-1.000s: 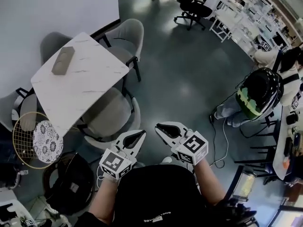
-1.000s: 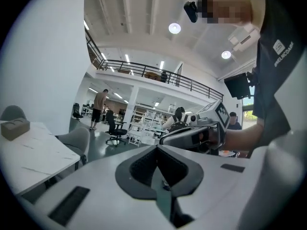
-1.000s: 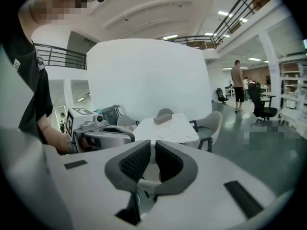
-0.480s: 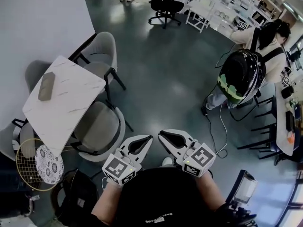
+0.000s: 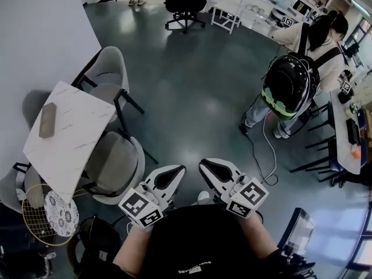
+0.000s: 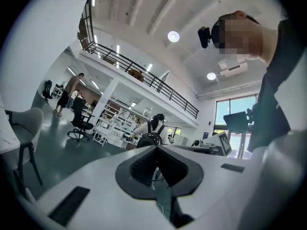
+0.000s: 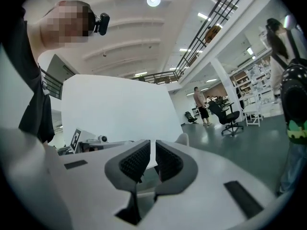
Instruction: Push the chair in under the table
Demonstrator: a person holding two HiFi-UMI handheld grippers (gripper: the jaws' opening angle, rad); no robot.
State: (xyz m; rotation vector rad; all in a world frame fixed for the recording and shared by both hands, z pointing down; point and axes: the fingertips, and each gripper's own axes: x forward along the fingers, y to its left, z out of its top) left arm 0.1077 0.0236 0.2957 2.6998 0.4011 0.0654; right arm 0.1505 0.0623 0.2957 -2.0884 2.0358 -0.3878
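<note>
Grey upholstered chair (image 5: 114,165) is found at the near right edge of the white marble table (image 5: 72,133), at the left of the scene. The front of its seat is covered by the tabletop, and its curved back is turned toward the near side. A flat brown box (image 5: 47,120) is laid on the table's far left part. The left gripper (image 5: 178,171) is held close to the body, right of the chair and apart from it. Its jaws are pressed together with nothing between them. The right gripper (image 5: 207,166) is held just beside it, its jaws parted by a narrow slit and nothing pinched. A standing person (image 5: 325,39) with a dark backpack (image 5: 286,86) is seen at the far right.
</note>
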